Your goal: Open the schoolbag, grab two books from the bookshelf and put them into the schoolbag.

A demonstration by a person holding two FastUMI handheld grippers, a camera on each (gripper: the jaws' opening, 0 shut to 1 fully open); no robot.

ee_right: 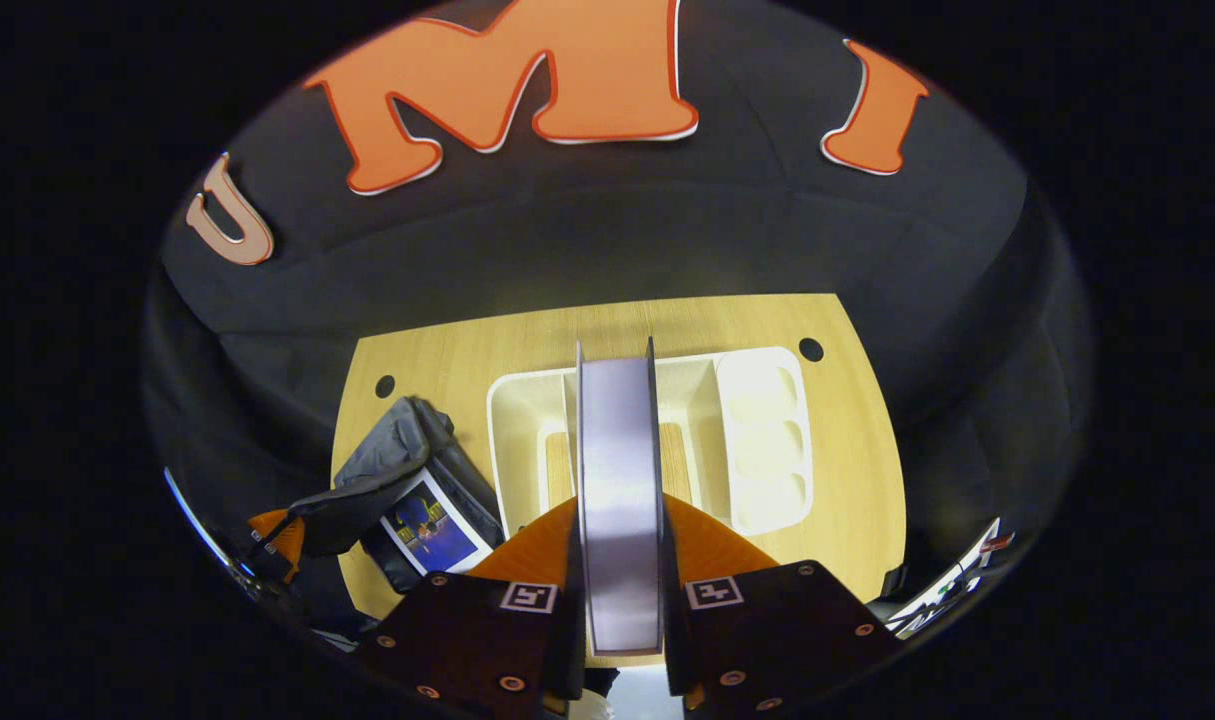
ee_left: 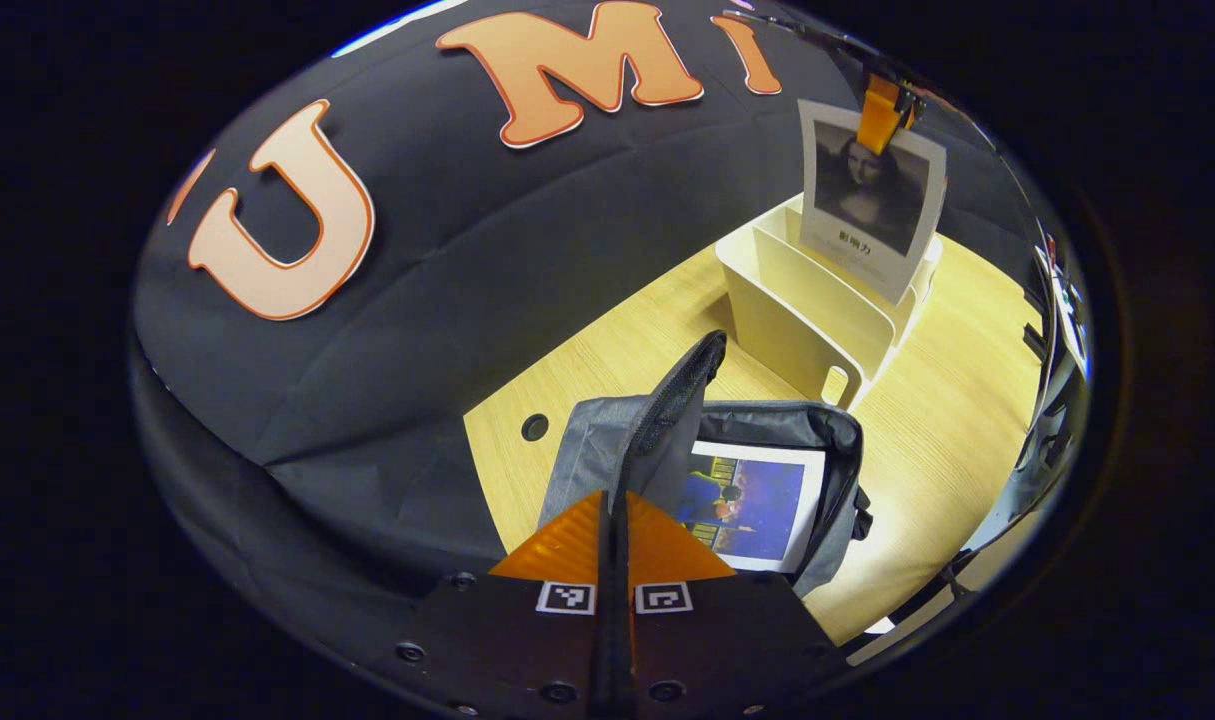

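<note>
While above bookshelf point(ee_right: 757, 440), book point(ee_right: 619, 500) clamped upright.

Left gripper point(ee_left: 615, 515): fingers drawn together, pinching the raised edge of the schoolbag flap point(ee_left: 679, 395) between them; pointed forward and slightly down.

Right gripper point(ee_right: 619, 545): fingers parted to the thickness of a book point(ee_right: 619, 480), one finger pressed on each cover; book held upright, edge-on, gripper raised, looking steeply down.
</note>
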